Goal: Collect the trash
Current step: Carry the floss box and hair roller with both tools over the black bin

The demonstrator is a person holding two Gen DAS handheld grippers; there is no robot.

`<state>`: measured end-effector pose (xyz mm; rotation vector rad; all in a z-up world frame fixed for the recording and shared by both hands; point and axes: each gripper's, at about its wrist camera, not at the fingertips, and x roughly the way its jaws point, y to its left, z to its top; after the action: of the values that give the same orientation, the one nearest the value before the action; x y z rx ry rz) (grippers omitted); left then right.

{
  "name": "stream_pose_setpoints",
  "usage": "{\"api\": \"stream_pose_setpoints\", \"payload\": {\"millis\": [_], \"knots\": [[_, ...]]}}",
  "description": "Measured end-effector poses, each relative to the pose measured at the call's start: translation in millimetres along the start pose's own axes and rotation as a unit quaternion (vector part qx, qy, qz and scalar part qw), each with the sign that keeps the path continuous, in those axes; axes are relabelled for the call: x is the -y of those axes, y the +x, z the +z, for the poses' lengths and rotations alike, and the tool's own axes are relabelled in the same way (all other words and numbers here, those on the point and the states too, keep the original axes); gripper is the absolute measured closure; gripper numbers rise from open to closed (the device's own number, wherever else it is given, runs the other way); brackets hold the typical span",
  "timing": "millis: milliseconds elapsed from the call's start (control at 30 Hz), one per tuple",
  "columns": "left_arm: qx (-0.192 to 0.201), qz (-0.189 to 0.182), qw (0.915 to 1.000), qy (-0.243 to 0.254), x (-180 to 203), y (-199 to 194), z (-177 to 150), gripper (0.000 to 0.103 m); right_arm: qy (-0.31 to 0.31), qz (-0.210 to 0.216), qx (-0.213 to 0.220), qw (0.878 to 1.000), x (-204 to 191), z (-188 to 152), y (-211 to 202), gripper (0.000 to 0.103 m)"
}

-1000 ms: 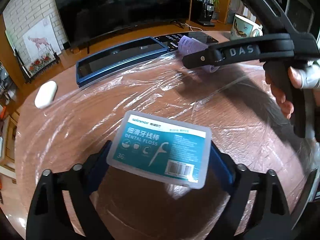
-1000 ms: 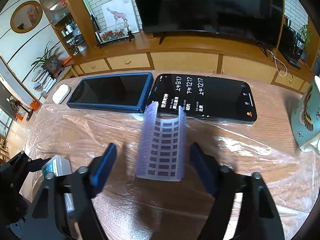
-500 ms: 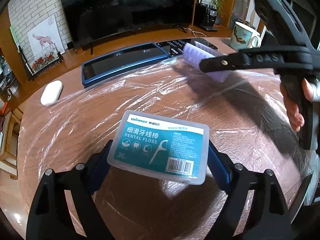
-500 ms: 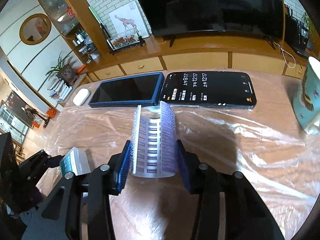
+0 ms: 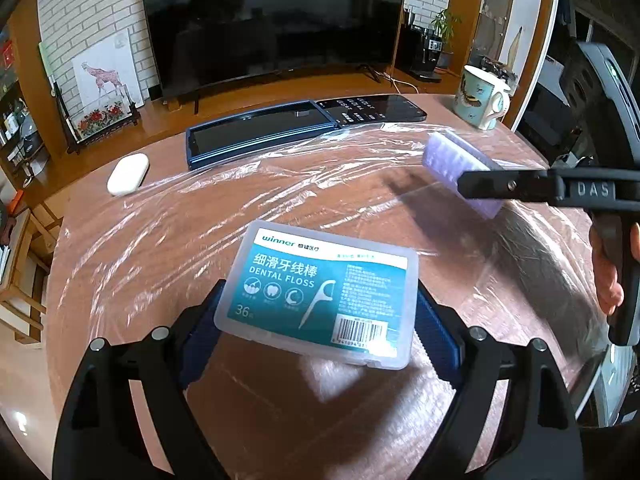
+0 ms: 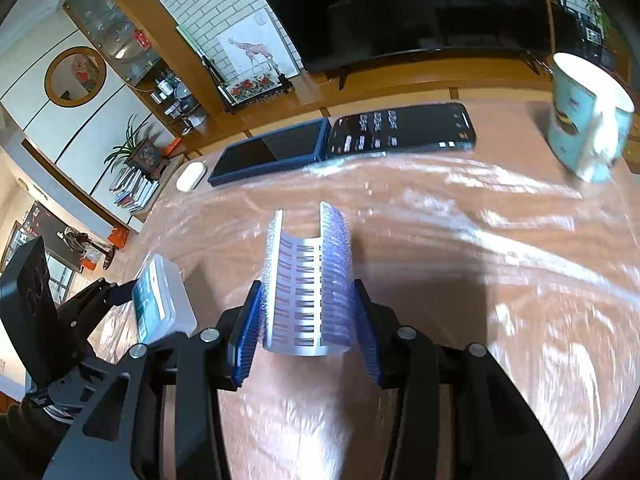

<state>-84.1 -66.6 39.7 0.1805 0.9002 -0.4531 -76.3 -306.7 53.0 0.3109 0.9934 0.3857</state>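
You hold two items: your left gripper (image 5: pixel 316 330) clamps one teal-labelled dental floss box (image 5: pixel 320 292); your right gripper (image 6: pixel 306 320) pinches one curled purple sheet (image 6: pixel 308 280), perhaps packaging.

The left wrist view looks forward and steeply down along the left gripper (image 5: pixel 318 320), close above the film-covered table (image 5: pixel 168 232), facing the television (image 5: pixel 272 20); the right gripper (image 5: pixel 460 178) enters from its right edge; the right wrist view looks likewise down along the right gripper (image 6: pixel 308 308), with the left gripper (image 6: pixel 136 292) at its left edge; both share the tablet (image 5: pixel 256 136) (image 6: pixel 268 150), phone (image 5: pixel 372 109) (image 6: pixel 400 128), mug (image 5: pixel 482 98) (image 6: pixel 584 120) and white case (image 5: pixel 128 174) (image 6: pixel 191 176) at the table's far side.
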Motion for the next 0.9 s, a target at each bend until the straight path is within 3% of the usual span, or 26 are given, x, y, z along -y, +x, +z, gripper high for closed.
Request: {"api": "stream_pose_setpoints", "payload": {"millis": [900], "knots": [[0.029, -0.032, 0.9988, 0.024, 24.5, -85.2, -78.4, 0.015, 0.022, -0.026, 0.027, 0.999, -57.1, -129.9, -83.6, 0.06]]}}
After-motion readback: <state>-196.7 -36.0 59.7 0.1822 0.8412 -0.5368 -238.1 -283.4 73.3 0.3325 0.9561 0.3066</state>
